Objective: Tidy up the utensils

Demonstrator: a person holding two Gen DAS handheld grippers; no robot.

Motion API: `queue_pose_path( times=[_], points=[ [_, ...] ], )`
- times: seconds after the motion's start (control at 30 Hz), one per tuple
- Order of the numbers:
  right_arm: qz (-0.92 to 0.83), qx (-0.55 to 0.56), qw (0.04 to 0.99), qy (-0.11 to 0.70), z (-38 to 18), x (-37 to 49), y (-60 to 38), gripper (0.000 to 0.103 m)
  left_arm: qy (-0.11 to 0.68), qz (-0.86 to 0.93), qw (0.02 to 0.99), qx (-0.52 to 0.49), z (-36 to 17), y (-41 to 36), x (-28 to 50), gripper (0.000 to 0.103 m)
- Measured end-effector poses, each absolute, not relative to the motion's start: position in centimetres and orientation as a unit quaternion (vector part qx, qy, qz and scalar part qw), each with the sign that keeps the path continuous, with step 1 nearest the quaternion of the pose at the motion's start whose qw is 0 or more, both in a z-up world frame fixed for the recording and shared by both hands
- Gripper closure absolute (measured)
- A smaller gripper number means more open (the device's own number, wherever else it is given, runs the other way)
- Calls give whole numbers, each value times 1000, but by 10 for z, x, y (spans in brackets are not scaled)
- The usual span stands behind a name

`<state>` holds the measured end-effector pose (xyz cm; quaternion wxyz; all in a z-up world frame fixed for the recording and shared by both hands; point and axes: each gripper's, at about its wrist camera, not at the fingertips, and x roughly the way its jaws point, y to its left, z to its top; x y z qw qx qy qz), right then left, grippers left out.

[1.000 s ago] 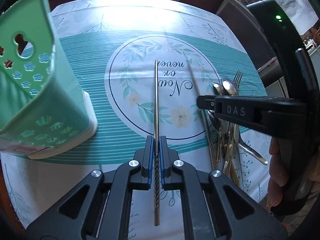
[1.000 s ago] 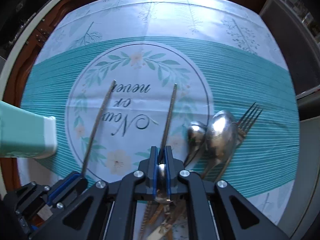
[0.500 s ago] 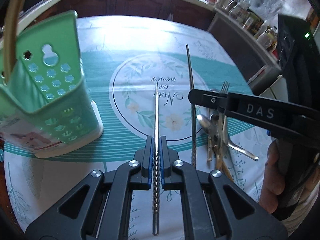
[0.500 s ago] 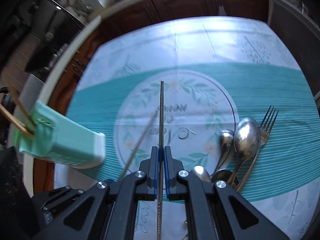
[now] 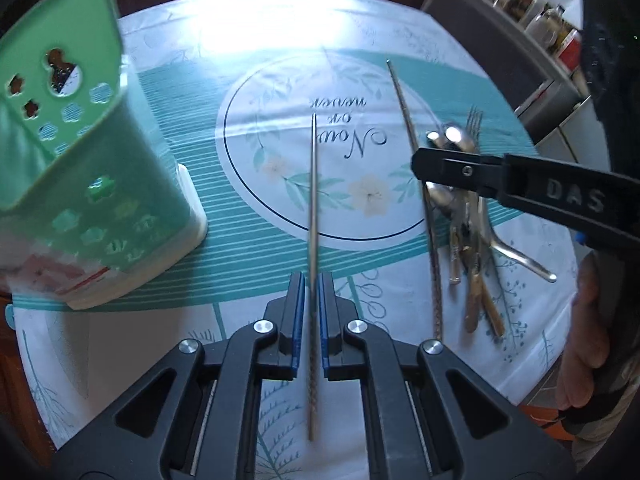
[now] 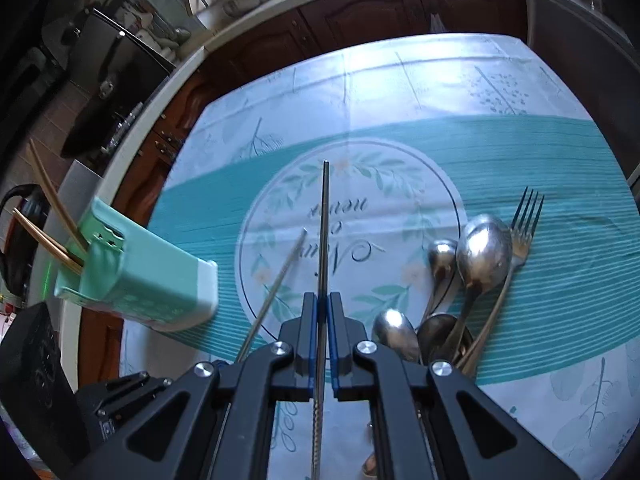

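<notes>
Carry step: left gripper (image 5: pixel 311 292) and right gripper (image 6: pixel 323 312) each pinch one thin metal chopstick (image 5: pixel 313 200) (image 6: pixel 325 232) above the tablecloth's centre; next, tip both into the perforated green plastic utensil holder (image 5: pixel 80 168) near its left edge.

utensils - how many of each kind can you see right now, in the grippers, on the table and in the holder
metal chopsticks: 2, one in the left gripper, one in the right gripper
spoons: 4 showing in the pile
forks: 1
wooden chopsticks in the green holder: about 3
total: about 10
</notes>
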<state>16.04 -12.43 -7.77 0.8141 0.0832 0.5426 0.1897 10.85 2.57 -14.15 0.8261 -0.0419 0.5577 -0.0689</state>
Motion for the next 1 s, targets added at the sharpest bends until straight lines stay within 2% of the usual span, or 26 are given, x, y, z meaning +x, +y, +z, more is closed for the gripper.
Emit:
queue_pose_path(
  times=[0.1, 0.27, 0.43, 0.5, 0.53, 0.8, 1.0],
  points=[
    [190, 85, 811, 547, -82, 163, -125, 99, 579, -65, 811, -41, -144, 26, 121, 95],
    [194, 83, 805, 554, -85, 165, -127, 99, 607, -57, 792, -24, -141, 20, 145, 73],
    [201, 82, 801, 558, -85, 166, -127, 99, 633, -54, 772, 4, -142, 9, 162, 70],
    [203, 86, 799, 559, -85, 166, -127, 99, 641, -54, 766, 19, -140, 4, 168, 84],
    [205, 89, 798, 560, -85, 167, -128, 99, 645, -57, 762, 25, -140, 2, 170, 99],
    [207, 107, 788, 569, -89, 170, -138, 99, 605, -61, 794, -8, -127, 11, 167, 100],
    [226, 132, 795, 547, -75, 162, -147, 99, 493, -60, 868, -13, -70, 20, 123, 100]
  ],
)
